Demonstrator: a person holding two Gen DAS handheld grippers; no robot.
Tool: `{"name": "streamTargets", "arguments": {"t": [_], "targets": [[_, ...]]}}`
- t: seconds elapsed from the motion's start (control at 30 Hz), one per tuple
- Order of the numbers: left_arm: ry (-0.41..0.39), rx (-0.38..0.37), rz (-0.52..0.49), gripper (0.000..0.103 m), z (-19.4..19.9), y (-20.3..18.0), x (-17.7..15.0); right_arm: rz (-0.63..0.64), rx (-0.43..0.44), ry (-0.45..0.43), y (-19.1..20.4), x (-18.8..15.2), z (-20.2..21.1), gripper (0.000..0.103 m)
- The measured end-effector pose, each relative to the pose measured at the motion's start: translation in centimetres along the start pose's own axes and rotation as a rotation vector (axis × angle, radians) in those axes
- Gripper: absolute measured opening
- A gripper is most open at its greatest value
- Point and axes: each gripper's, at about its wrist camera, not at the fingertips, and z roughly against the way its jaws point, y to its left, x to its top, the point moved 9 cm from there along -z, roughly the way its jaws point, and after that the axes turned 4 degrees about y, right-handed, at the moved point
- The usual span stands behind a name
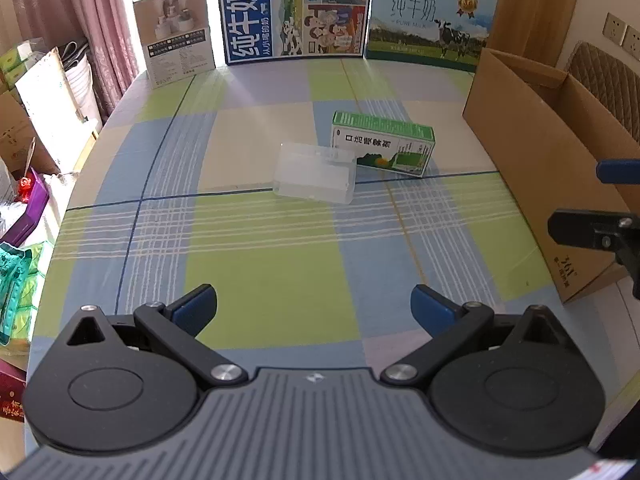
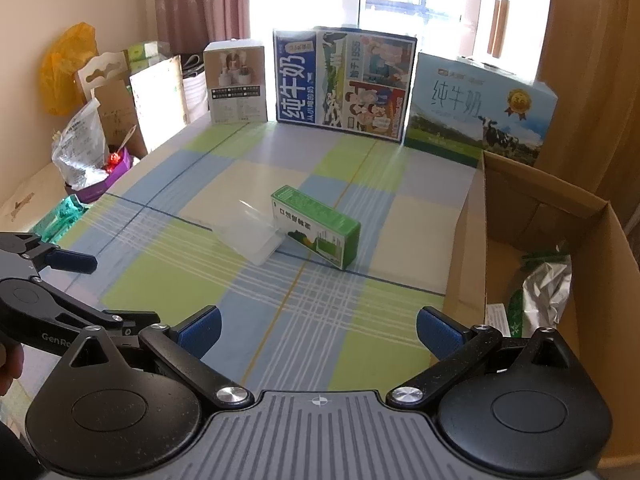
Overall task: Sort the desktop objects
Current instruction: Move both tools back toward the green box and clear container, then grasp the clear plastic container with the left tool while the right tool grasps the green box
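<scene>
A green and white medicine box [image 1: 382, 144] lies mid-table, with a clear plastic box [image 1: 314, 174] touching its near-left side. Both show in the right wrist view, the medicine box [image 2: 316, 226] and the clear box [image 2: 254, 240]. An open cardboard box [image 1: 552, 160] stands at the table's right edge; in the right wrist view [image 2: 532, 216] it holds a silver and green bag [image 2: 540, 292]. My left gripper [image 1: 314, 306] is open and empty, well short of the objects. My right gripper [image 2: 318, 330] is open and empty, next to the carton's near-left corner.
The checked tablecloth [image 1: 260, 260] covers the table. Two milk cartons [image 1: 296, 8] [image 1: 428, 20] and a small white box [image 1: 176, 36] stand along the back edge. Bags and boxes [image 2: 88, 136] crowd the floor at the left.
</scene>
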Motion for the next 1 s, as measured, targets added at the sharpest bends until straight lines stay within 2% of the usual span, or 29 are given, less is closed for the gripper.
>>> {"name": "streamTargets", "arguments": {"t": [0.2, 0.37, 0.6, 0.83, 0.9, 1.0], "targets": [[0.007, -0.002, -0.012, 0.101, -1.0, 0.2, 0.1, 0.056, -0.002, 0.001, 0.1, 0.8, -0.9, 0.101], [0.007, 0.000, -0.067, 0.101, -1.7, 0.4, 0.6, 0.204, -0.003, -0.002, 0.3, 2.1, -1.5, 0.101], [-0.024, -0.005, -0.258, 0.101, -2.7, 0.7, 2.6, 0.446, 0.002, 0.077, 0.2, 3.8, -4.1, 0.101], [-0.037, -0.023, -0.446, 0.101, -5.3, -0.1, 4.8, 0.570, 0.062, 0.136, 0.0, 4.8, -7.9, 0.101], [-0.030, -0.022, -0.455, 0.101, -6.5, -0.4, 5.0, 0.597, 0.072, 0.158, 0.0, 4.8, -9.0, 0.101], [-0.010, -0.028, -0.412, 0.101, -8.4, -0.5, 5.6, 0.680, 0.051, 0.188, -0.1, 4.5, -10.8, 0.101]]}}
